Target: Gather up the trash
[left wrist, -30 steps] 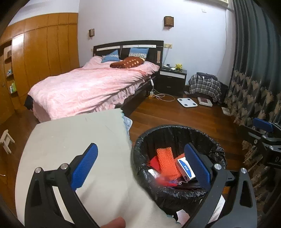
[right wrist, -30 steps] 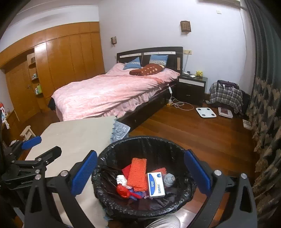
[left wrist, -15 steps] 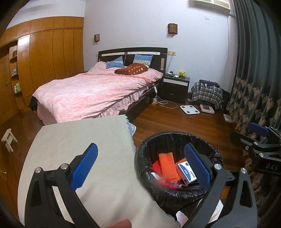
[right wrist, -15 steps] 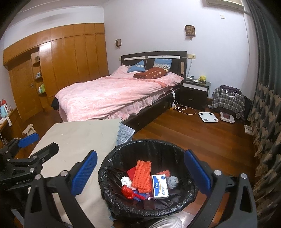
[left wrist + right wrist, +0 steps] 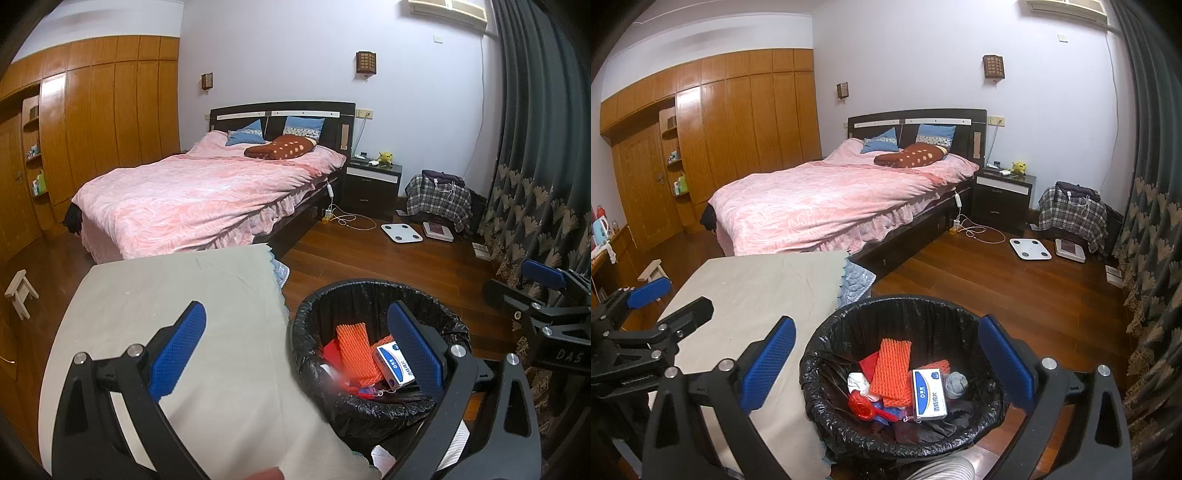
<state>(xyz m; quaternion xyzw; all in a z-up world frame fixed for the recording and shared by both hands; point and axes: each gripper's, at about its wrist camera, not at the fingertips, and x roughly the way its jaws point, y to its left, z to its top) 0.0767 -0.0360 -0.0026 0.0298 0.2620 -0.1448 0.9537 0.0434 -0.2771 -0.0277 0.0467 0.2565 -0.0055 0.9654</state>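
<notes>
A trash bin with a black liner (image 5: pixel 314 317) (image 5: pixel 923 306) stands on the floor beside a cloth-covered table (image 5: pixel 184 295) (image 5: pixel 768 280). Inside lie orange foam netting (image 5: pixel 891 367), a white and blue box (image 5: pixel 929 393), a red wrapper (image 5: pixel 860 404), a grey wad and white scraps. My left gripper (image 5: pixel 295 350) is open and empty, over the table's edge and the bin. My right gripper (image 5: pixel 886 362) is open and empty above the bin. The left gripper also shows at the left edge of the right wrist view (image 5: pixel 646 314).
A bed with a pink cover (image 5: pixel 831 199) stands beyond the table. A nightstand (image 5: pixel 1003 199), scales (image 5: pixel 1030 249) and a plaid-covered pile (image 5: pixel 1071 214) are on the wooden floor. Dark curtains (image 5: pixel 1152 221) hang on the right. A small stool (image 5: pixel 20 291) stands at left.
Both grippers have lifted and tilted up a little, so the bin sits lower in both views. Both stay open and empty.
</notes>
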